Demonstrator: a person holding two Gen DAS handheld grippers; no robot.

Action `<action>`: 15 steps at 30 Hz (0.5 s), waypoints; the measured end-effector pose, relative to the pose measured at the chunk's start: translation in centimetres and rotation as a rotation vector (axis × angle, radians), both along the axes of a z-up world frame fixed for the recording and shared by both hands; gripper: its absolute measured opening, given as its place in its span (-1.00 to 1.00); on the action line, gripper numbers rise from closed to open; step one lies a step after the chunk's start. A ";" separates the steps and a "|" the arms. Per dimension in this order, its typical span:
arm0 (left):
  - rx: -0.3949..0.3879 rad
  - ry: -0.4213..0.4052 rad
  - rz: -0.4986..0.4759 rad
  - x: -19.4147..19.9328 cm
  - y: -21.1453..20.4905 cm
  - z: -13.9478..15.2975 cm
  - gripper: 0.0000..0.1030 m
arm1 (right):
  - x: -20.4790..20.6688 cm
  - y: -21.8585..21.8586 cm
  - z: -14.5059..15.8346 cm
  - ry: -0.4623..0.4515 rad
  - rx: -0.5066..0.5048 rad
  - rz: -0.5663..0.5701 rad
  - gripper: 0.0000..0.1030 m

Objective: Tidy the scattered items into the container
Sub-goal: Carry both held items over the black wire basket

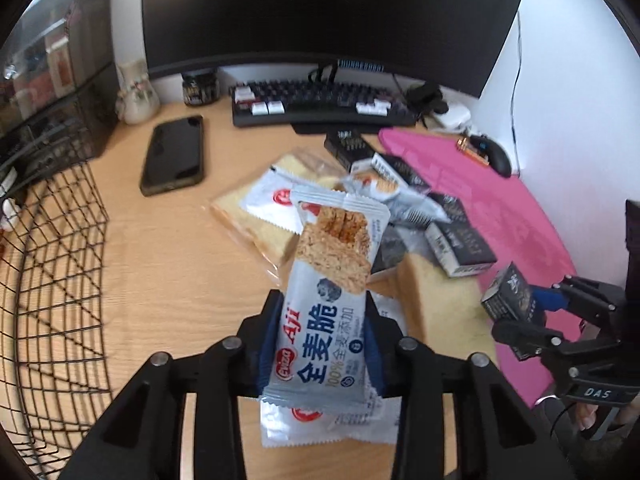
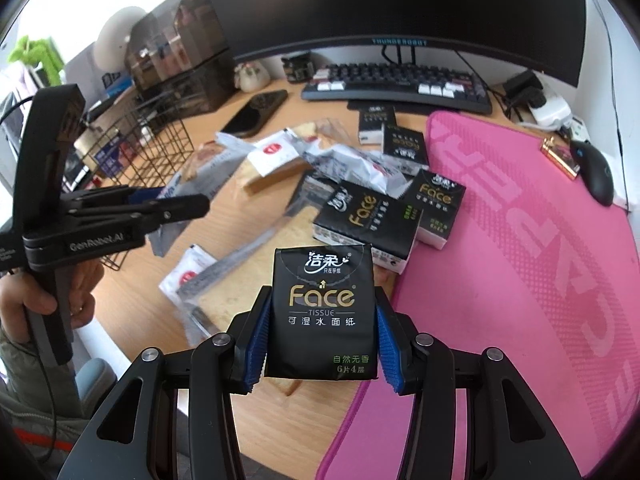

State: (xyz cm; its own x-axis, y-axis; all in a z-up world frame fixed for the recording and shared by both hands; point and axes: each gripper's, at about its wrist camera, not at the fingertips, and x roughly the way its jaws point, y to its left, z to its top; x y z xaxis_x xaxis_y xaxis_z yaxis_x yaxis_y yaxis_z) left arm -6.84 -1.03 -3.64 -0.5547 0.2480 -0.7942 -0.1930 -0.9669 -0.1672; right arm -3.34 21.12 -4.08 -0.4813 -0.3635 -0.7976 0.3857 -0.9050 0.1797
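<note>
Basket [image 1: 60, 248] left of snacks [image 1: 280, 208]

L claw [image 1: 322, 344] & R claw [image 2: 320, 332] both clamped, angled down.

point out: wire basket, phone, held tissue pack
wire basket [image 1: 60, 264]: left wrist view, on its mesh wall.
phone [image 1: 174, 154]: left wrist view, middle of its dark screen.
tissue pack [image 2: 322, 300]: right wrist view, on the gold Face lettering.

Grey-white cracker packet [image 1: 324, 320] upright, raised above desk. Black tissue pack [image 2: 322, 312] upright. Black wire basket [image 1: 52, 264] left, empty-looking.
</note>
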 end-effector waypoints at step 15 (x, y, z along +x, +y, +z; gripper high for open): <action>-0.061 0.168 0.348 6.3 -15.7 8.5 -0.21 | -1.8 -18.5 8.5 0.093 -0.108 0.361 -0.08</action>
State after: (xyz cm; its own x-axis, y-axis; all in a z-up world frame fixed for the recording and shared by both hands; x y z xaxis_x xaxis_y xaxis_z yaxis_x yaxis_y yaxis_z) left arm -0.54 -16.74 4.87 -0.7210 -0.0233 -0.6925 0.1288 -0.9865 -0.1009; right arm -5.09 2.67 4.38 -0.3755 -0.6021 -0.7046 0.6953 -0.6857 0.2155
